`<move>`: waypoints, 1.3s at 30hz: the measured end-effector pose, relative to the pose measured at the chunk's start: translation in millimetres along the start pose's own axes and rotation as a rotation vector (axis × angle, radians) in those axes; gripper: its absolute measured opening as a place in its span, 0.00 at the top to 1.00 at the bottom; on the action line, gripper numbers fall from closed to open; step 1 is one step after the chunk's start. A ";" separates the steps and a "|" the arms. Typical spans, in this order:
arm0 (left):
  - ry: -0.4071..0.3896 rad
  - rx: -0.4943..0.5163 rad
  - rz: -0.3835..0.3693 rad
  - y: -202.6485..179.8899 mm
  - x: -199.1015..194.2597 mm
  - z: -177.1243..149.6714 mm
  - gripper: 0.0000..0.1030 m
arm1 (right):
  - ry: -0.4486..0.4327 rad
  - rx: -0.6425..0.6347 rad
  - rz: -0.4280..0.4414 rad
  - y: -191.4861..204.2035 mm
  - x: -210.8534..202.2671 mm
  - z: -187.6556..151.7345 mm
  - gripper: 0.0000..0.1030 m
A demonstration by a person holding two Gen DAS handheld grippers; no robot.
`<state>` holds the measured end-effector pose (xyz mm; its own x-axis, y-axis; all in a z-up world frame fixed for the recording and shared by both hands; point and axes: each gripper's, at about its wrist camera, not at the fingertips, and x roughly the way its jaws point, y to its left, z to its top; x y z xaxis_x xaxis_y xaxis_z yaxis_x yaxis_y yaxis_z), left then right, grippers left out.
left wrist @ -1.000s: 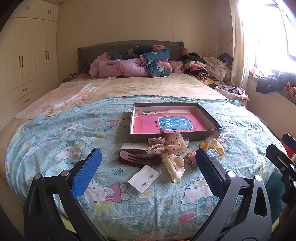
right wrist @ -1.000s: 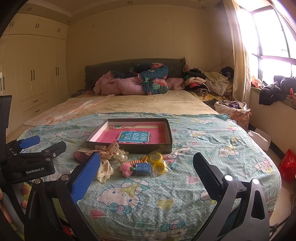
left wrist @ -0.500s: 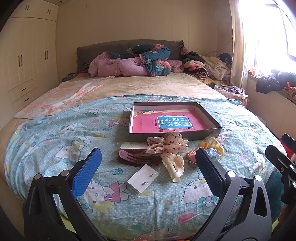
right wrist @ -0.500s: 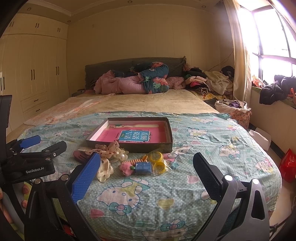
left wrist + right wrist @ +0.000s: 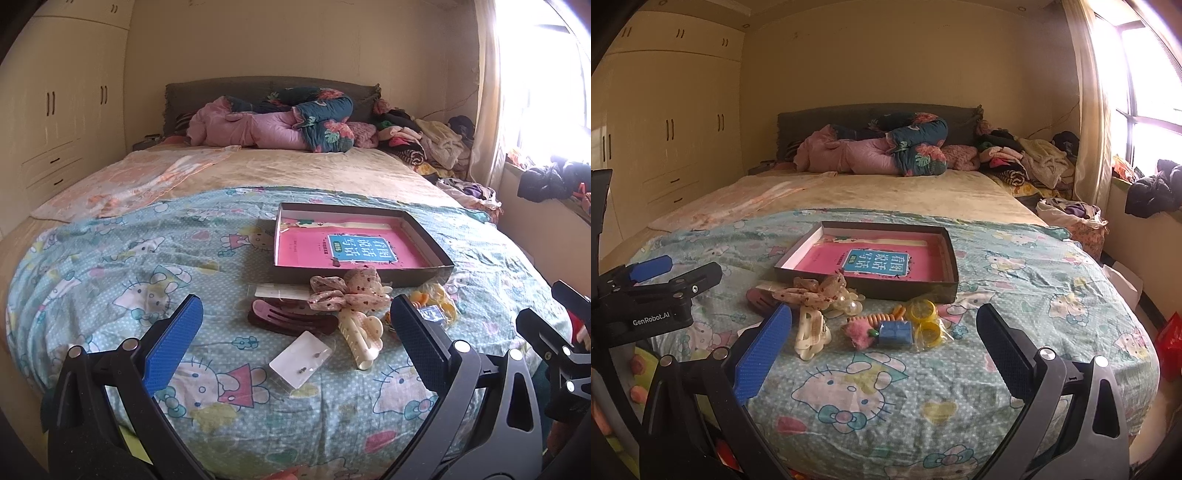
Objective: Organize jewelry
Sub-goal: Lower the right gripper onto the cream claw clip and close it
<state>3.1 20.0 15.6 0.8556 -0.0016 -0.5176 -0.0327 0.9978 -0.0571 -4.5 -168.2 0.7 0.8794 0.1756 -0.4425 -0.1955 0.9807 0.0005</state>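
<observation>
A dark shallow box (image 5: 424, 275) with a pink book inside lies on the Hello Kitty bedspread (image 5: 110, 266); it also shows in the right wrist view (image 5: 908, 291). In front of it lie a spotted bow scrunchie (image 5: 347, 290), a maroon hair clip (image 5: 291, 321), a cream claw clip (image 5: 364, 338), a white earring card (image 5: 301, 358), yellow rings (image 5: 923, 314), a blue block (image 5: 895, 332) and a pink fluffy piece (image 5: 858, 330). My left gripper (image 5: 295, 343) is open and empty above the bed's near edge. My right gripper (image 5: 884, 349) is open and empty, just right of the left one.
Pink and floral bedding (image 5: 280, 125) is piled at the headboard. Clothes (image 5: 436, 144) are heaped at the bed's far right by the window. Wardrobes (image 5: 665, 122) line the left wall. The left gripper's body (image 5: 646, 295) shows at the left of the right wrist view.
Both views have shifted only slightly; the items sit a touch lower in frame. Both grippers stay open and nothing on the bed has moved.
</observation>
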 end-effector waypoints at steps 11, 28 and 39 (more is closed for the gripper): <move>0.016 -0.051 0.040 28.4 12.5 1.1 0.10 | 0.032 -0.044 0.063 16.7 24.0 12.2 0.06; 0.186 -0.077 0.074 75.1 84.5 -0.5 0.10 | 0.209 -0.066 0.200 45.3 101.6 4.4 0.06; 0.312 -0.009 -0.072 71.8 151.0 -7.9 0.17 | 0.334 -0.079 0.252 62.4 146.0 -18.3 0.22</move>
<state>125.9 91.0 -73.4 0.6559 -0.0939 -0.7490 0.0163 0.9938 -0.1104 103.8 -83.0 -80.3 0.6134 0.3591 -0.7035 -0.4309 0.8986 0.0830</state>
